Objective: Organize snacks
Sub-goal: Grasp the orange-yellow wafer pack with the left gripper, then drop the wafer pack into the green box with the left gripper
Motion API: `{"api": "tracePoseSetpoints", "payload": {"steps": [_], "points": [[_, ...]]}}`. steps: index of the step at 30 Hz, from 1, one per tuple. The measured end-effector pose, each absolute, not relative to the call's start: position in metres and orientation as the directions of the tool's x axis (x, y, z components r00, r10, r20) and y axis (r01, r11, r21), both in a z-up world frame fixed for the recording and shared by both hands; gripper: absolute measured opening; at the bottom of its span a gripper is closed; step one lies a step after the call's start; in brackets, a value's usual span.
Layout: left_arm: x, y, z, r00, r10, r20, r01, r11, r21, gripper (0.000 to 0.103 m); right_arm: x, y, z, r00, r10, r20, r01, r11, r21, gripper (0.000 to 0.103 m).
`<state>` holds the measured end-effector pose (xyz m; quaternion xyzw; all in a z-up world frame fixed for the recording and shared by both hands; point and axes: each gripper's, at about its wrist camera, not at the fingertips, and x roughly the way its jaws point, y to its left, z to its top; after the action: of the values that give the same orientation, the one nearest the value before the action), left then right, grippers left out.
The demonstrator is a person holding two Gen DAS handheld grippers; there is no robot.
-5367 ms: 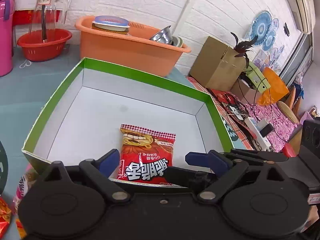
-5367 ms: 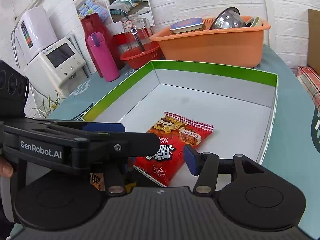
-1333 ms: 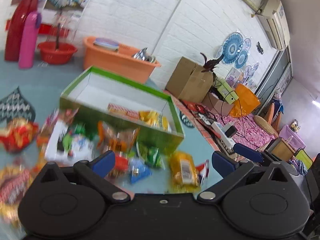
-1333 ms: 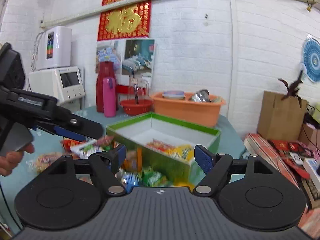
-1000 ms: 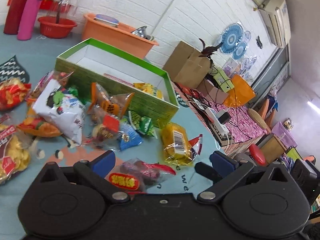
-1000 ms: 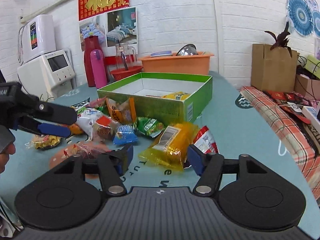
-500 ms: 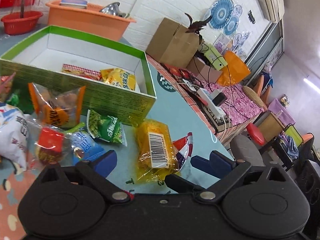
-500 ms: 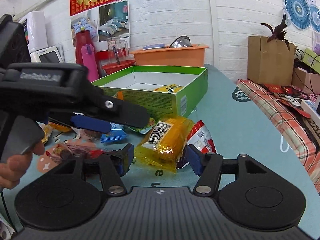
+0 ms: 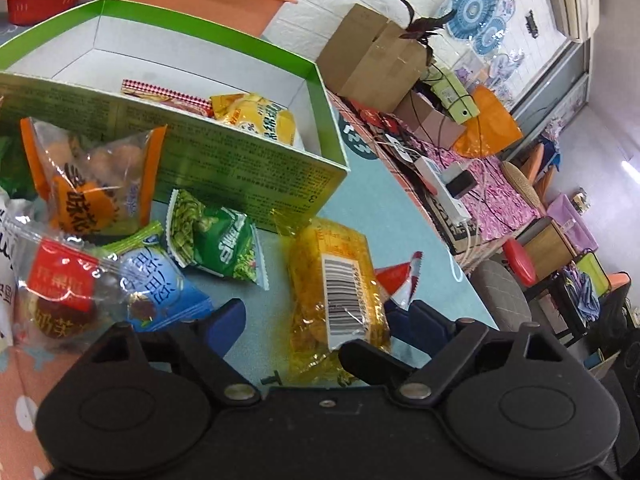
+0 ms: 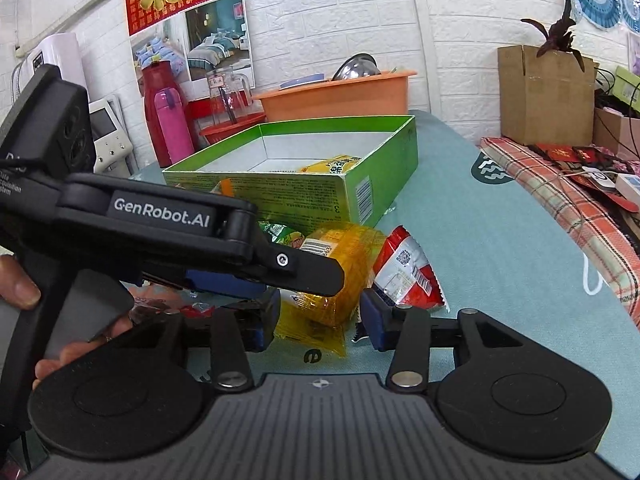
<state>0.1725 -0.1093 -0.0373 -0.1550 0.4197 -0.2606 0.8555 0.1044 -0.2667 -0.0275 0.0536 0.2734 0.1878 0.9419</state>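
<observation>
The right tool (image 10: 318,322) is closing its jaws around the yellow snack packet (image 10: 334,276), which lies on the teal counter (image 10: 500,264) just in front of the green box (image 10: 296,196); the pads are not yet pressing it. The left tool (image 9: 320,322) stands wide over the same packet (image 9: 336,300), holding nothing.

Right tool (image 10: 318,322) closing, left tool (image 9: 316,322) spread

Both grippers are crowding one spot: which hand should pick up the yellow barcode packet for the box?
Right, probably: the right gripper straddles the yellow packet squarely, jaws closing around it; the left gripper hangs open across it from the side.
</observation>
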Motion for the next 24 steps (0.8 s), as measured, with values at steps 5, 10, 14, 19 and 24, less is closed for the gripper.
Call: {"api": "tracePoseSetpoints", "payload": {"steps": [5, 10, 14, 19, 24], "points": [[0.176, -0.115, -0.037, 0.504, -0.576, -0.643, 0.329, 0.817, -0.474, 0.103, 0.108, -0.264, -0.031, 0.758, 0.411, -0.506, -0.337, 0.912, 0.234, 0.076], [0.171, -0.116, -0.037, 0.508, -0.565, -0.650, 0.334, 0.825, -0.457, 0.082, 0.109, -0.256, -0.035, 0.748, 0.413, -0.520, -0.341, 0.911, 0.234, 0.075], [0.161, -0.110, -0.035, 0.521, -0.570, -0.635, 0.326, 0.821, -0.469, 0.080, 0.104, -0.252, -0.032, 0.747, 0.409, -0.525, -0.353, 0.912, 0.208, 0.053], [0.137, -0.100, -0.013, 0.568, -0.587, -0.577, 0.344, 0.806, -0.481, 0.080, 0.085, -0.246, -0.016, 0.770, 0.409, -0.490, -0.383, 0.910, 0.158, 0.049], [0.129, -0.085, 0.032, 0.657, -0.570, -0.493, 0.382, 0.816, -0.434, 0.080, 0.079, -0.239, 0.019, 0.805, 0.444, -0.392, -0.440, 0.892, 0.105, 0.048]]}}
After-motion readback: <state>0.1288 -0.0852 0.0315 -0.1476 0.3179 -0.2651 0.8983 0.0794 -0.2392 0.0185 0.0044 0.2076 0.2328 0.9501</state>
